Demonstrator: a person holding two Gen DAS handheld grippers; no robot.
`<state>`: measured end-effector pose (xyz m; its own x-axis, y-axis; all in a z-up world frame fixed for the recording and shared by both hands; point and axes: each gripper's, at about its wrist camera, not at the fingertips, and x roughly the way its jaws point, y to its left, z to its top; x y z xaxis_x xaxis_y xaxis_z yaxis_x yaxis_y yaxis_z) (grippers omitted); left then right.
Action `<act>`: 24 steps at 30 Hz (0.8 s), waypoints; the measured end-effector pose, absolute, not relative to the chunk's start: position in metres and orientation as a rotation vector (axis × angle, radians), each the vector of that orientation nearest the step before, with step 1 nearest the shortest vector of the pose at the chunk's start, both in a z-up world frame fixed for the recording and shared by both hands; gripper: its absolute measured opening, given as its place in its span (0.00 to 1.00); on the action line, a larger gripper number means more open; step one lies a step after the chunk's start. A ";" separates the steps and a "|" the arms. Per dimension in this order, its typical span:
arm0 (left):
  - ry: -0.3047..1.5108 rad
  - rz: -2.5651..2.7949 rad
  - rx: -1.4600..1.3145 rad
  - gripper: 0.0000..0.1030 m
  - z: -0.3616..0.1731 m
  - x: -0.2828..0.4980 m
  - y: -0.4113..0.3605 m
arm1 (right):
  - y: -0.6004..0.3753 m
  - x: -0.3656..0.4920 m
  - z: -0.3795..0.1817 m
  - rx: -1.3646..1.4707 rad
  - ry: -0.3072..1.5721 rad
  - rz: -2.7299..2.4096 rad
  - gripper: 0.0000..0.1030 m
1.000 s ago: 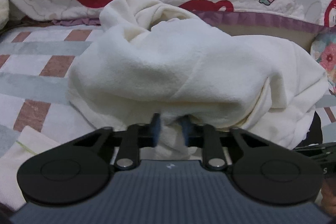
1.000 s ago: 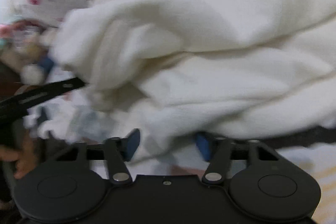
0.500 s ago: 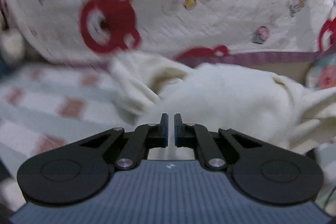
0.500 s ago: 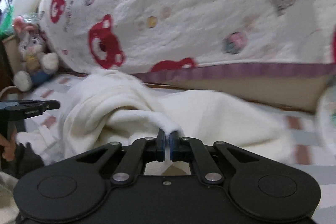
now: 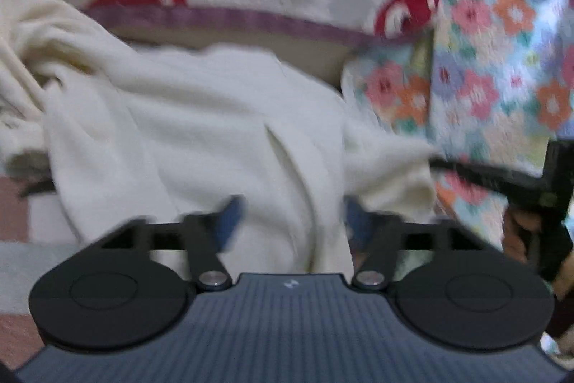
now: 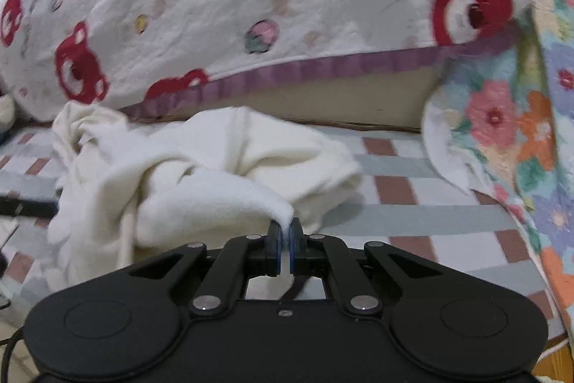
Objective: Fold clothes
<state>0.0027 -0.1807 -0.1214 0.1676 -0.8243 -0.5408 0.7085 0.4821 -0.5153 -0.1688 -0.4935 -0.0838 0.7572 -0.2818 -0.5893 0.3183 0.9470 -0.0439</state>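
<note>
White quilted blanket with red bear print and purple trim (image 6: 222, 6) fills background, draped over bed edge. Floral patchwork quilt (image 6: 502, 117) hangs at right. Checked bedsheet, grey and brick-red squares (image 6: 430, 189), underneath. Crumpled cream fleece garment (image 6: 201, 174) heaped on sheet, centre-left. Right gripper (image 6: 286, 232): jaws pressed together, pinching garment corner. Left gripper (image 5: 292, 214): jaws opening, spread wide, fleece fold (image 5: 201, 131) between blue pads, not gripped.
</note>
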 end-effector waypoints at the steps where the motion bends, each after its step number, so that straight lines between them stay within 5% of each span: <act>1: 0.898 -1.099 -0.123 0.82 -0.124 -0.002 -0.188 | -0.494 -0.170 -0.086 0.015 0.627 -0.363 0.03; 7: 0.954 -1.075 -0.043 0.82 -0.136 -0.009 -0.206 | -0.500 -0.169 -0.108 -0.115 0.696 -0.543 0.00; 12: 0.975 -1.025 -0.074 0.82 -0.146 0.001 -0.206 | -0.507 -0.188 -0.122 0.126 0.678 -0.353 0.02; 14: 0.973 -0.977 -0.059 0.88 -0.149 0.005 -0.212 | -0.505 -0.184 -0.132 0.165 0.714 -0.318 0.14; 16: 0.980 -0.967 -0.049 0.89 -0.153 0.009 -0.222 | -0.500 -0.176 -0.139 0.198 0.746 -0.291 0.44; 18: 0.989 -0.969 -0.042 0.89 -0.157 0.010 -0.229 | -0.495 -0.172 -0.143 0.224 0.754 -0.269 0.57; 24: 1.019 -0.974 -0.007 0.95 -0.163 0.008 -0.238 | -0.486 -0.174 -0.152 0.237 0.787 -0.196 0.58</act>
<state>0.0076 -0.2376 -0.1627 0.1604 -0.6847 -0.7109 0.6789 0.5993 -0.4241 -0.1740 -0.4860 -0.1516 0.6901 -0.0856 -0.7186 0.2616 0.9554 0.1373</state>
